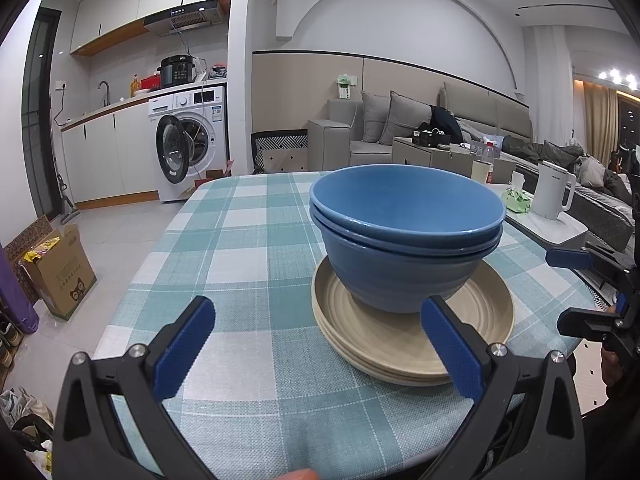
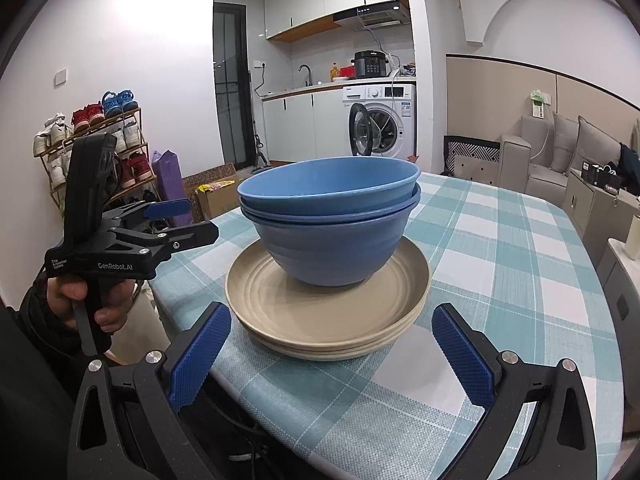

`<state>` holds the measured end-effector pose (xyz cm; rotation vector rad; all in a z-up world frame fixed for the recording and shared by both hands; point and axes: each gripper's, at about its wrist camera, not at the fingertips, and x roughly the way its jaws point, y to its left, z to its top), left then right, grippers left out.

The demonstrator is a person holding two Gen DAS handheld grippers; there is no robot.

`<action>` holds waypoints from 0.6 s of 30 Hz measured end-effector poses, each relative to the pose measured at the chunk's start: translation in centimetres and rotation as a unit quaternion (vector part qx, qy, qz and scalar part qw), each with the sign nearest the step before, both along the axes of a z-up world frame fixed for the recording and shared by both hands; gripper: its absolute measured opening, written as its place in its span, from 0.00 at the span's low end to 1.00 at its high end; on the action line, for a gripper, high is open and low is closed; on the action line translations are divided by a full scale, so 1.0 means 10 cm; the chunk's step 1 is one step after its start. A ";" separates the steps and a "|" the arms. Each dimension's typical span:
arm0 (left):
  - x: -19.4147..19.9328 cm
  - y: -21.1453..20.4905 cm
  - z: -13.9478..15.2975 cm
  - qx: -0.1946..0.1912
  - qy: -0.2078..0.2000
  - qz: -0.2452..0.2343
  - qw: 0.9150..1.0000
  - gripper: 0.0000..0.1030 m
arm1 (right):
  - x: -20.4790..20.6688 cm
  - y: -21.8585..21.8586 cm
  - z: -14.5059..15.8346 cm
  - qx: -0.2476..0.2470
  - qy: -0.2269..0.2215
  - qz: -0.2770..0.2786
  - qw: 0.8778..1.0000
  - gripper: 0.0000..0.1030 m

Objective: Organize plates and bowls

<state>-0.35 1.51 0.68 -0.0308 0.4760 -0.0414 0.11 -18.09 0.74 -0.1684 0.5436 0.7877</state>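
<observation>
Bowls [image 1: 404,236] of matte blue, two of them nested one inside the other, stand upright on a stack of beige plates [image 1: 408,340] near the middle of the table. Each bowl is round and deep with a thin, slightly flared rim; faint horizontal ridges ring the lower wall. The plates are shallow, with raised edges and concentric grooves across their floors. Under them lies a woven tablecloth [image 1: 240,264] in a teal and white check, its coarse weave plain in the near squares.

The left gripper [image 1: 318,354] hovers on the near side of the stack, its black arms spread wide and its blue, knurled pads [image 1: 182,354] gripping nothing. The right gripper [image 2: 332,354] sits likewise at the table's near edge, fingers wide apart and empty, the plates lying just beyond them. In the right wrist view the left gripper appears at the left, held in a hand [image 2: 86,304].
</observation>
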 end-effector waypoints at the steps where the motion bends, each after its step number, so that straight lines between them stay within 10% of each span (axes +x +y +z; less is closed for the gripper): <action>1: 0.00 0.00 0.00 -0.001 0.000 0.000 1.000 1.00 | 0.00 0.00 0.00 0.001 0.001 -0.001 1.000 0.99; 18: -0.01 0.00 -0.01 -0.001 0.004 -0.003 1.000 1.00 | 0.00 -0.01 -0.03 0.001 0.006 -0.004 1.000 0.99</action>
